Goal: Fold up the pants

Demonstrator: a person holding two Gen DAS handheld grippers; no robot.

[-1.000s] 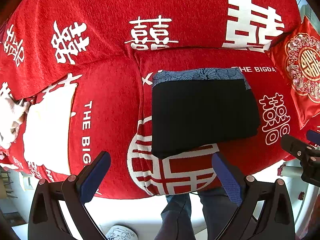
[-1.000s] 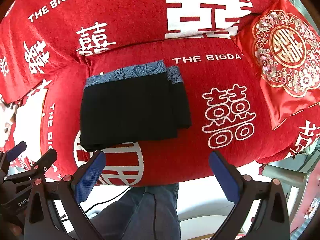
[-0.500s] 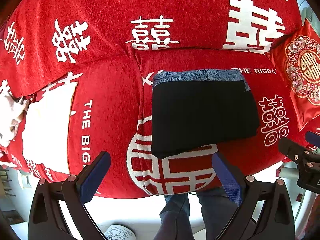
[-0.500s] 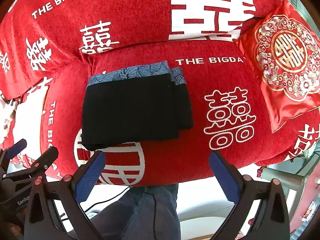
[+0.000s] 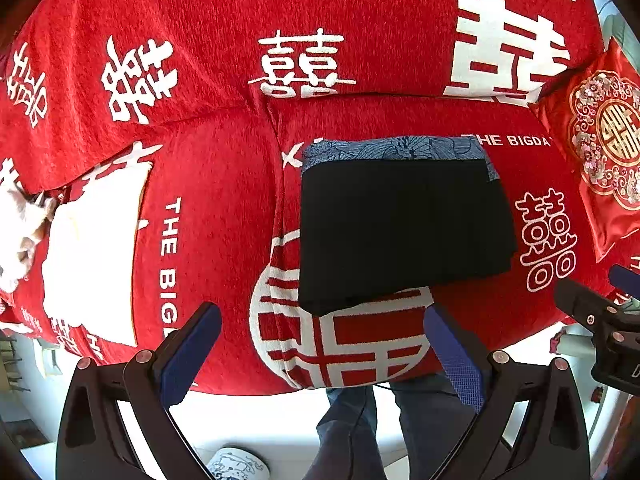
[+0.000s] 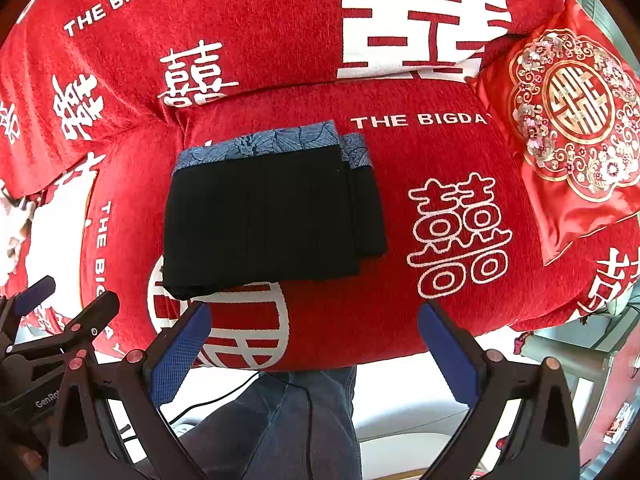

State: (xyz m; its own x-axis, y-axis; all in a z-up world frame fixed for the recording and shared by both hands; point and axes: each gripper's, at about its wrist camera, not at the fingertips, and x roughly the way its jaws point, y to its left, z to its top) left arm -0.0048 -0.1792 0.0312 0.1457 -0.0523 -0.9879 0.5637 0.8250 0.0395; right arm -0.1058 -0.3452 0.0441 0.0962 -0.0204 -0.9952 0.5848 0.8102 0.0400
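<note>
The black pants [image 5: 404,228] lie folded in a flat rectangle on the red sofa seat [image 5: 224,240], with a blue patterned band along the far edge. They also show in the right wrist view [image 6: 268,216]. My left gripper [image 5: 320,344] is open and empty, held back over the seat's front edge, just short of the pants. My right gripper [image 6: 312,344] is open and empty, also at the front edge. Each gripper shows at the side of the other's view.
A red embroidered cushion [image 6: 568,120] leans at the right end of the sofa. A white cloth patch [image 5: 92,248] lies on the left seat. The person's jeans-clad legs [image 6: 288,424] stand below the seat edge, above a pale floor.
Both grippers have drifted slightly; the pants sit a touch lower in both views. Nothing was gripped or released.
</note>
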